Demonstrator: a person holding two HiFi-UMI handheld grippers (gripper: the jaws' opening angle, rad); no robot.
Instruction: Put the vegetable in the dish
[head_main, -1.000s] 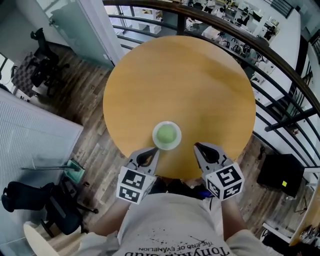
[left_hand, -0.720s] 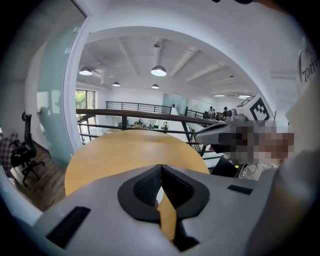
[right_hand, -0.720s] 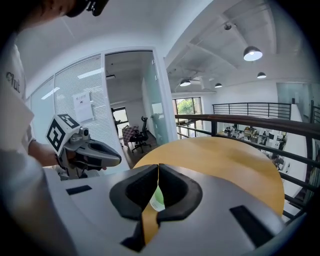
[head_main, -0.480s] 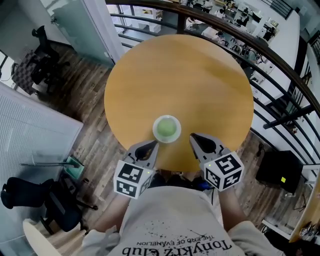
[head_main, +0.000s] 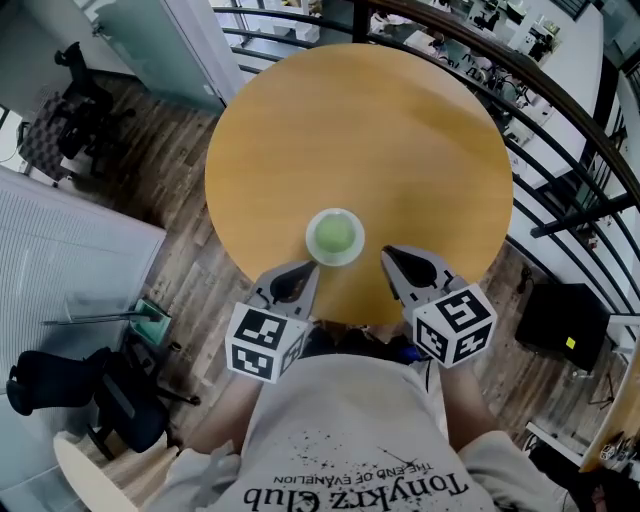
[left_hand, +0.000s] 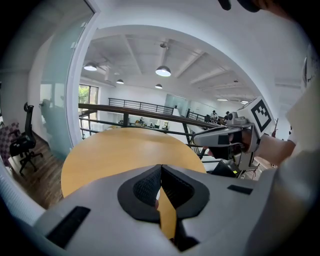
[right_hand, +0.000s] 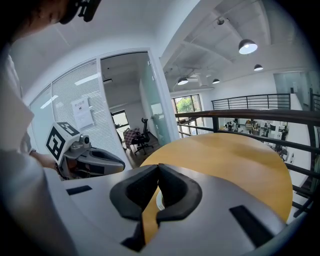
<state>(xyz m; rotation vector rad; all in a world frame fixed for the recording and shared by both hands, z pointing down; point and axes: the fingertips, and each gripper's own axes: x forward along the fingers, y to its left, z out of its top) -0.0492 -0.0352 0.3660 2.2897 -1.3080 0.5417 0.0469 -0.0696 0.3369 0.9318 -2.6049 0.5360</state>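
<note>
At the left, the left gripper (head_main: 298, 274) is held over the near edge of the round wooden table (head_main: 360, 130), its jaws pressed together with nothing between them. Just ahead of it, between the two grippers, a white dish (head_main: 311, 240) is set on the tabletop near that edge, and a round green vegetable (head_main: 335, 234) is seen lying inside it. At the right, the right gripper (head_main: 396, 258) is held near the dish, its jaws likewise closed and empty.
</note>
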